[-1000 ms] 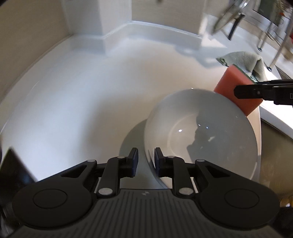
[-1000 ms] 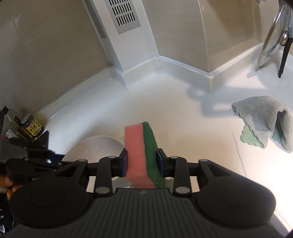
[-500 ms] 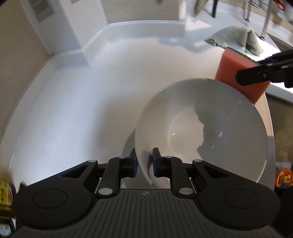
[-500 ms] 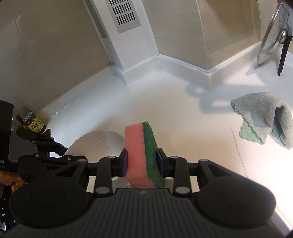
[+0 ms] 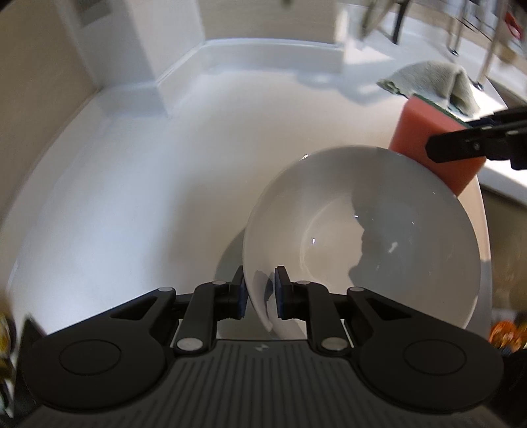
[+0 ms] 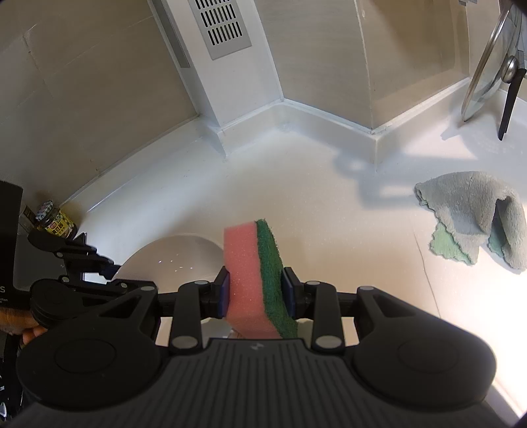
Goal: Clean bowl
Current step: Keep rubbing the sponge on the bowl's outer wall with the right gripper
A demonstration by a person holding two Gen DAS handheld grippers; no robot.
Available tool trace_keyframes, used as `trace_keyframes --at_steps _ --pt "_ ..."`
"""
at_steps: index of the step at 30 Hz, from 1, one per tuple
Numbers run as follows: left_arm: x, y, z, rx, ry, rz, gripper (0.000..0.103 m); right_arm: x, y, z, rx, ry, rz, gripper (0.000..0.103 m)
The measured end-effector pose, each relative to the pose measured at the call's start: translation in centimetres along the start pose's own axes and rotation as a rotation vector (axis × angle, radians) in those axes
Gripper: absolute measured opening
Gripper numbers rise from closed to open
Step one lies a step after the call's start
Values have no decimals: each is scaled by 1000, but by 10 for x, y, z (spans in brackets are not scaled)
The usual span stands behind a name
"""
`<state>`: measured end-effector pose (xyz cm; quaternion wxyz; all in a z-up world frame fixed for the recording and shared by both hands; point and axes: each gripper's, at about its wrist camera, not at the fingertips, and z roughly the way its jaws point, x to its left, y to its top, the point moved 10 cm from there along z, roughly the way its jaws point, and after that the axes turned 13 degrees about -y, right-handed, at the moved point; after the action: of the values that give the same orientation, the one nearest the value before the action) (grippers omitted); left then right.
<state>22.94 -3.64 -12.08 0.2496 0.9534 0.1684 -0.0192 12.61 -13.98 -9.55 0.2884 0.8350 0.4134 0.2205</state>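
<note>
White counter [image 6: 329, 210] runs back to beige tiled walls with a vent [image 6: 220, 26] in the corner post. My left gripper [image 5: 258, 293] has its fingers clamped on the near rim of the bowl [image 5: 362, 240], one pad outside the wall and one inside, with the bowl tilted up off the counter and its hollow facing me. Beyond the bowl's far rim, ahead and right of those fingers, I see the sponge [image 5: 431, 145], held by my right gripper [image 6: 255, 289]. From the right wrist, its fingers are pressed on both faces of the sponge [image 6: 255, 280], pink side to the left pad, green scourer to the right, standing upright. The bowl [image 6: 171, 260] sits just left of and below those fingers. A grey cloth [image 6: 474, 217] lies crumpled well off to the right, a glass lid [image 6: 487, 66] leans beyond it, and a small jar [image 6: 54, 222] stands far left by the wall.
</note>
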Motion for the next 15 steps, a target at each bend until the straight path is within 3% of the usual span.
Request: trace_keyframes --at_steps 6,15 --pt "-2 -10 -6 -50 32 -91 19 0 -1 1 -3 2 0 28" --pt "-3 -5 -2 -18 28 32 17 -3 0 2 -5 7 5 28"
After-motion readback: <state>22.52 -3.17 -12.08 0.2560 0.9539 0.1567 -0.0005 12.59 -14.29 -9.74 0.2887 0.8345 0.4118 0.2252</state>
